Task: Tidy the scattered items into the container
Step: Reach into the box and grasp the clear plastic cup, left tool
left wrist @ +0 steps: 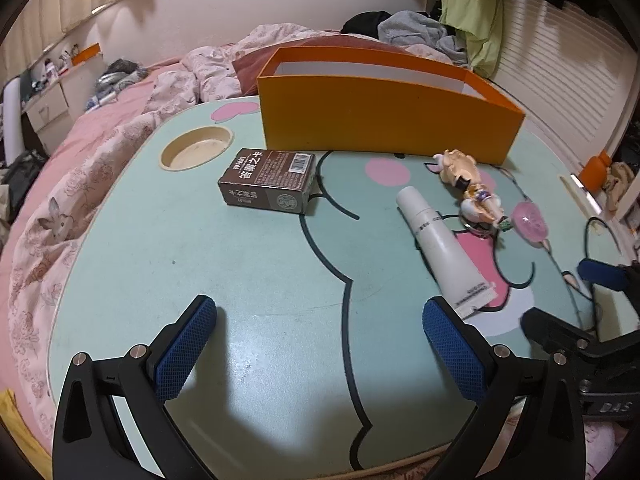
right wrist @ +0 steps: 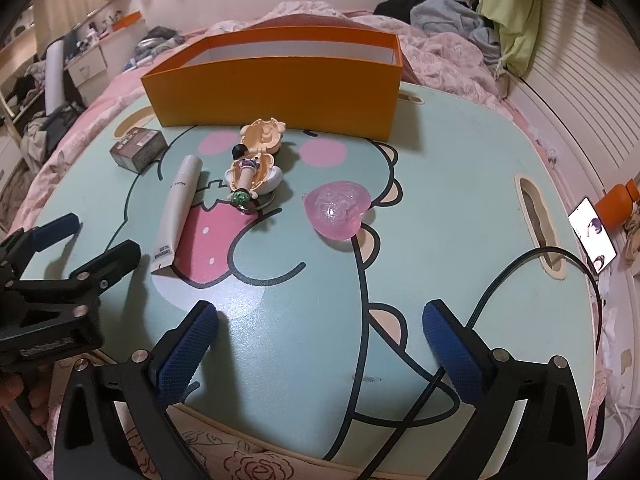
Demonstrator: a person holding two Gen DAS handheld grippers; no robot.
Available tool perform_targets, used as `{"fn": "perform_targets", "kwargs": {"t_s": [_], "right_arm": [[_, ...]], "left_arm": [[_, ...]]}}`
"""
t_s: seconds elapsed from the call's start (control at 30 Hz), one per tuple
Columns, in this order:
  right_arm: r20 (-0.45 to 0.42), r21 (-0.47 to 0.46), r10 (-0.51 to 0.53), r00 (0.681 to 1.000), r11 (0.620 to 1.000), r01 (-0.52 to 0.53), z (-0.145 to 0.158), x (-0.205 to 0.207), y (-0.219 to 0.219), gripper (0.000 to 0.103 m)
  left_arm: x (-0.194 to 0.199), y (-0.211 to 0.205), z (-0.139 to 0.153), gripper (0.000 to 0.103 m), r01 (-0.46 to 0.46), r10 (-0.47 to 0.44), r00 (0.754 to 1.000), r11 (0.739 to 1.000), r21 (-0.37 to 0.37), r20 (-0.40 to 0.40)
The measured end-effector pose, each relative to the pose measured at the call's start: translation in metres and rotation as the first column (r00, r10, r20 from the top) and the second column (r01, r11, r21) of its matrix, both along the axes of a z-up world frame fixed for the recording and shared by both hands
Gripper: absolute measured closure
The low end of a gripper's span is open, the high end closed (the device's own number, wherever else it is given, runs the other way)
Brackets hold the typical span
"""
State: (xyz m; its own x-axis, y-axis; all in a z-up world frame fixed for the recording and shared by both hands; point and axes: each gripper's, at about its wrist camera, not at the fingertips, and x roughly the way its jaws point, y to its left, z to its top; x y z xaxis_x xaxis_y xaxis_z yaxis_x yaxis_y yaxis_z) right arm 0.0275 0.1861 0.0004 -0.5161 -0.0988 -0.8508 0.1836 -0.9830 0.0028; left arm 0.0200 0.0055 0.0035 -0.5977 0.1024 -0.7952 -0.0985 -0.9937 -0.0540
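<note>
Lying flat — smooth white tube [right wrist: 178, 210]

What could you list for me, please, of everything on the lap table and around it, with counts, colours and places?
container: one, orange, table's far edge.
box: one, brown, left of the tube.
tube: one, white, lying mid-table.
figurine keychain: one, cream, before the container.
heart: one, pink translucent, right of the keychain.
cable: one, black, table's right side.
table: one, mint, on the bed.
left gripper: blue pads, open, empty.
right gripper: blue pads, open, empty.
</note>
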Motion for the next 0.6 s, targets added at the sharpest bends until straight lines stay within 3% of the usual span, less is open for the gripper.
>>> {"fn": "perform_targets", "kwargs": {"t_s": [0.13,0.23,0.3,0.37,0.43,0.5,0.53,0.6], "right_arm": [[-0.001,-0.002,0.000,1.000,1.000,0.000,0.000,0.000,0.000,0.001],[-0.001,0.000,-0.002,1.000,1.000,0.002,0.000,0.000,0.000,0.001],[-0.003,0.001,-0.002,1.000,1.000,0.002,0.000,0.001,0.000,0.001],[-0.004,-0.002,-0.003,1.000,1.000,0.003,0.000,0.000,0.001,0.001],[-0.004,0.001,-0.005,1.000,1.000,0.005,0.000,0.000,0.001,0.001],[-0.007,0.000,-0.004,1.000,1.000,0.004,0.000,0.000,0.001,0.001],[-0.007,-0.003,-0.004,1.000,1.000,0.004,0.000,0.000,0.001,0.000],[-0.008,-0.004,-0.005,1.000,1.000,0.005,0.000,0.000,0.002,0.000]], "left_arm": [[0.000,-0.013,0.031,0.000,0.017,-0.013,0.999,0.994,0.104,-0.038],[-0.027,-0.018,0.083,0.000,0.086,-0.070,0.995,0.968,0.237,-0.075],[-0.058,-0.013,0.116,0.001,0.128,-0.107,0.990,0.954,0.271,-0.090],[-0.093,-0.001,0.134,0.007,0.156,-0.143,0.987,0.952,0.264,-0.071],[-0.132,0.017,0.134,0.025,0.158,-0.164,0.986,0.964,0.214,0.011],[-0.167,0.035,0.115,0.037,0.149,-0.176,0.975,0.970,0.191,0.134],[-0.178,0.042,0.103,0.048,0.142,-0.176,0.967,0.973,0.181,0.184],[-0.201,0.056,0.073,0.061,0.128,-0.168,0.941,0.980,0.150,0.295]]}}
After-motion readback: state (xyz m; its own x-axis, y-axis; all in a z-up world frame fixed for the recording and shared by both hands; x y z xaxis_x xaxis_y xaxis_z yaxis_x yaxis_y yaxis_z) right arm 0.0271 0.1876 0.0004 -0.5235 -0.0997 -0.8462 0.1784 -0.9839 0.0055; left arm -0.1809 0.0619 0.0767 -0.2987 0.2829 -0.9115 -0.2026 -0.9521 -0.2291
